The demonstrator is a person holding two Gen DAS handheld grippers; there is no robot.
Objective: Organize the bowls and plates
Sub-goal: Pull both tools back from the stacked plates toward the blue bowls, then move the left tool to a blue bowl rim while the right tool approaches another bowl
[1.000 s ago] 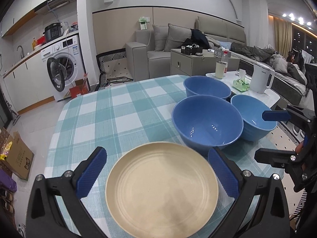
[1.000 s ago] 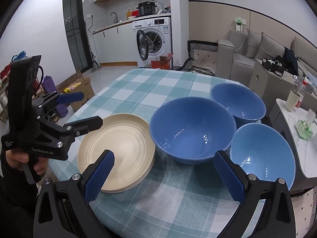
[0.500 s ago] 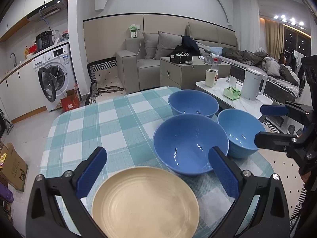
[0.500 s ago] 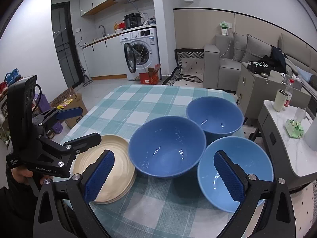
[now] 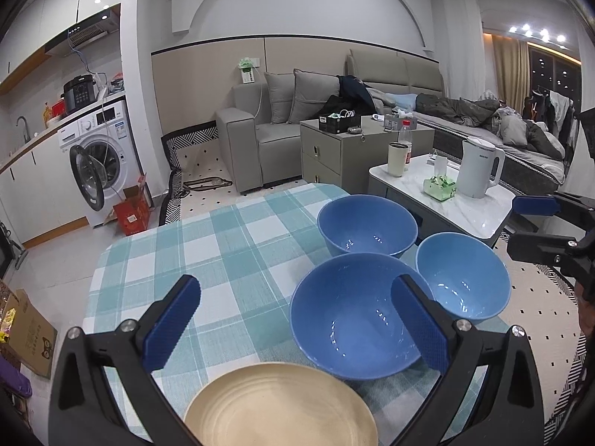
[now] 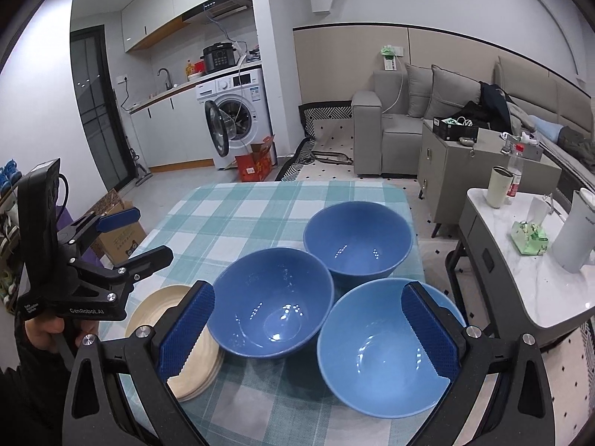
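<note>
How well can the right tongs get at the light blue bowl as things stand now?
Probably well. The right tongs are open and empty, and the light blue bowl lies directly ahead between the fingers, with nothing over its rim.

Hidden and cut-off parts

The cream plate [image 5: 280,407] runs off the bottom edge of the left wrist view; in the right wrist view a blue finger pad [image 6: 186,330] covers part of it. The right gripper [image 5: 535,226] is cropped at the right edge. The washing machine [image 6: 238,115] labels are too small to read.
</note>
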